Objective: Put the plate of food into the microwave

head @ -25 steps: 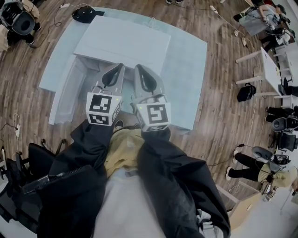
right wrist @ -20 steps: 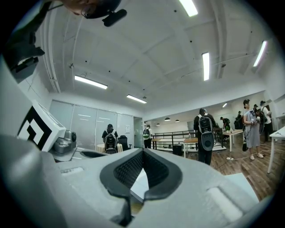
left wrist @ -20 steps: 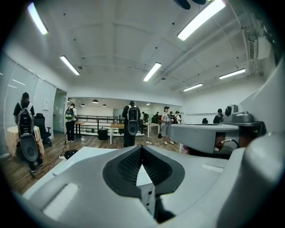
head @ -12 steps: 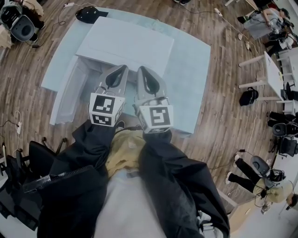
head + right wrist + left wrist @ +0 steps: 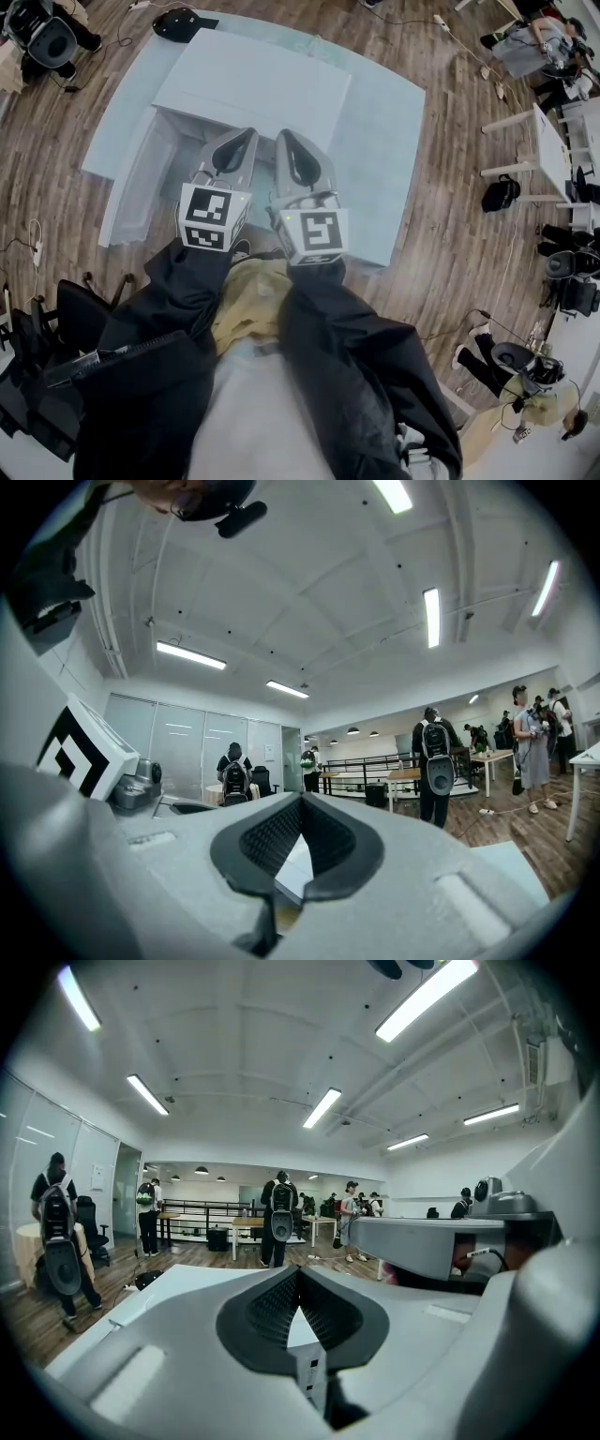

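Two grippers are held side by side at mid-frame in the head view, both pointing away from the person over a pale blue table [image 5: 394, 141].

From left to right in the head view:
- A black office chair [image 5: 80, 319] stands on the wooden floor [image 5: 450, 234] at the lower left.
- A black bag [image 5: 178, 23] lies at the table's far edge.
- A white box [image 5: 253, 84] sits on the table.
- The left gripper [image 5: 246, 136] carries its marker cube [image 5: 211, 217].
- The right gripper [image 5: 284, 139] carries its own cube [image 5: 312, 234].
- A second black bag [image 5: 497, 192] lies on the floor.
- White desks [image 5: 548, 141] stand at the right edge.

Black sleeves [image 5: 178, 291] and a yellow garment [image 5: 248, 300] fill the lower foreground.

The two grippers lie across the near side of the white box and cover most of it. Whether this box is the microwave cannot be told, nor what it holds. The plate of food shows in no view.

In the left gripper view, the left gripper [image 5: 298, 1271] has its jaws together at the tips with nothing between them. A person with a backpack [image 5: 281, 1218] stands in the room beyond it. In the right gripper view, the right gripper [image 5: 300, 799] is likewise closed and empty. The other gripper's marker cube [image 5: 89, 747] shows at its left.
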The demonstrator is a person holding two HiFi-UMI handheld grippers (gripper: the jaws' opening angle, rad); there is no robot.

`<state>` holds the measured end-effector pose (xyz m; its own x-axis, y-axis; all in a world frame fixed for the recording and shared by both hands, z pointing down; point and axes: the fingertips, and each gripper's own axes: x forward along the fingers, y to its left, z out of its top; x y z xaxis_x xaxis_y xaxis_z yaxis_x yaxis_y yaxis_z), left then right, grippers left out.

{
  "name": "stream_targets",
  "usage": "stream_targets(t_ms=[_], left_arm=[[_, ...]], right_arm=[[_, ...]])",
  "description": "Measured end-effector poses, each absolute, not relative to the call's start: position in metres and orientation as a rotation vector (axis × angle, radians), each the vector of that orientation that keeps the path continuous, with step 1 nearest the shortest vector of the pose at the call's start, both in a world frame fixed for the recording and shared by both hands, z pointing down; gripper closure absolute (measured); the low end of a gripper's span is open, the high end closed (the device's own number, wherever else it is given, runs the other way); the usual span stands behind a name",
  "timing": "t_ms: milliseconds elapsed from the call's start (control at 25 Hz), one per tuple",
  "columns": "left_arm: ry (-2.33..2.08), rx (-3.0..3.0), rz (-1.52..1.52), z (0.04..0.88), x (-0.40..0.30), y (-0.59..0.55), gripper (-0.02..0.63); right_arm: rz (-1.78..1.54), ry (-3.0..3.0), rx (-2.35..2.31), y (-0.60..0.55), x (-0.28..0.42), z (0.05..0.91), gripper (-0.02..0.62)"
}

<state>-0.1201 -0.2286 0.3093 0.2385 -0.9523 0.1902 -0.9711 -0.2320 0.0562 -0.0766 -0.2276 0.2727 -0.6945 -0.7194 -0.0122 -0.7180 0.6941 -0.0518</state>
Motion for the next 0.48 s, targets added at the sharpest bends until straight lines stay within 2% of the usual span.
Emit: stream_targets(t_ms=[480], left_arm=[[-1.832, 2.347, 0.177, 0.309, -0.115, -0.220, 0.611]], right_arm=[[-0.061, 2.867, -1.208, -0.216, -0.073, 0.277, 0.603]])
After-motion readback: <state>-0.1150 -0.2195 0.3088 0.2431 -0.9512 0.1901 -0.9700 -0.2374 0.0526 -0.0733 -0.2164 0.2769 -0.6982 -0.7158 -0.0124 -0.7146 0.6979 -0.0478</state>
